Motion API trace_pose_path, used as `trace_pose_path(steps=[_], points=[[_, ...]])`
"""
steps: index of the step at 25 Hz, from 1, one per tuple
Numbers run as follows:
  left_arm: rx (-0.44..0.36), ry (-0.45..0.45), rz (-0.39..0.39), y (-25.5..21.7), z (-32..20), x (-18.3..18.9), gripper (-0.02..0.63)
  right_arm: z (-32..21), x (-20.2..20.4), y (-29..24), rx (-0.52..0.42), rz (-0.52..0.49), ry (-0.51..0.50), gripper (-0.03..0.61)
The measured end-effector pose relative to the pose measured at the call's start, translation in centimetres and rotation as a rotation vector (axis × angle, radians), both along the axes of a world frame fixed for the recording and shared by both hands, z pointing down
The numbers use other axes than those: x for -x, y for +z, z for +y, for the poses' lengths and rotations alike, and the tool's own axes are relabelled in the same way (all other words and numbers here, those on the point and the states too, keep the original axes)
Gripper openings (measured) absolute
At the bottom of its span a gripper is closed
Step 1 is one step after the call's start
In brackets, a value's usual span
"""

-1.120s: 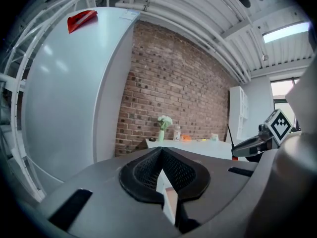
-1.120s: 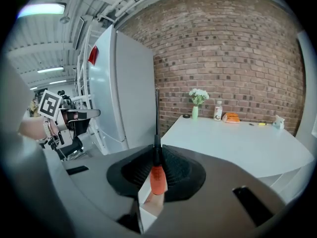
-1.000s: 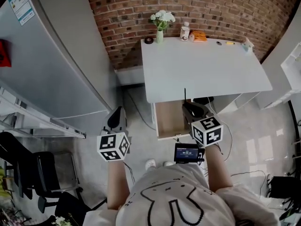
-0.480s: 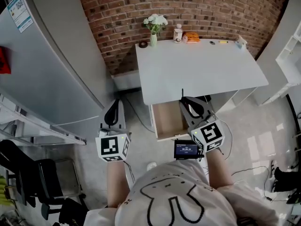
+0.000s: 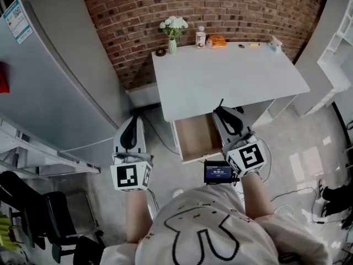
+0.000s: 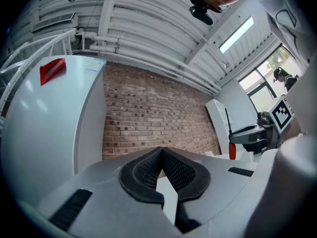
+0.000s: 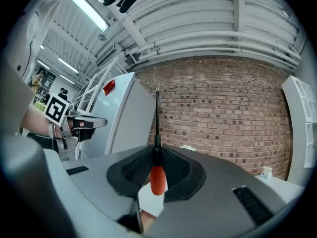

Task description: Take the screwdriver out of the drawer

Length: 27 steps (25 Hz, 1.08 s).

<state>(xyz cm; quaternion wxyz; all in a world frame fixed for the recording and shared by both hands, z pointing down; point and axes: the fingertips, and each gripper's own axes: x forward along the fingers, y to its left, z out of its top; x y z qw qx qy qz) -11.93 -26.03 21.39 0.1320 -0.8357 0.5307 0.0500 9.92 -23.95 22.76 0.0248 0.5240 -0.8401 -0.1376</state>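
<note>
My right gripper (image 7: 157, 163) is shut on a screwdriver (image 7: 157, 175) with a red handle; its thin black shaft points straight up past the jaws. In the head view the right gripper (image 5: 225, 113) hangs above the open wooden drawer (image 5: 197, 139) under the white table (image 5: 231, 76), and the shaft shows as a thin dark line at the table's front edge. My left gripper (image 5: 130, 131) is held to the left of the drawer, over the floor. Its jaws are shut with nothing between them (image 6: 161, 158). The drawer's visible bottom looks bare.
A grey fridge (image 5: 49, 87) stands at the left, close to the left gripper. A flower vase (image 5: 172, 29), a bottle (image 5: 201, 37) and small items line the table's far edge by the brick wall (image 5: 209, 7). A small screen (image 5: 219, 173) hangs below the drawer. Cables lie on the floor.
The right gripper has lifted up and away from the drawer with the screwdriver, tilting its jaws upward. The left gripper has risen a little. The head camera has shifted, so the table sits lower left.
</note>
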Motion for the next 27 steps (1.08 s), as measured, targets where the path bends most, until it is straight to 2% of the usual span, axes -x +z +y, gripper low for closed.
trace_pose_path(steps=[27], points=[[-0.019, 0.022, -0.021, -0.7, 1.8, -1.0, 0.008, 1.3, -0.4, -0.4, 0.003, 0.037, -0.007, 0.060]])
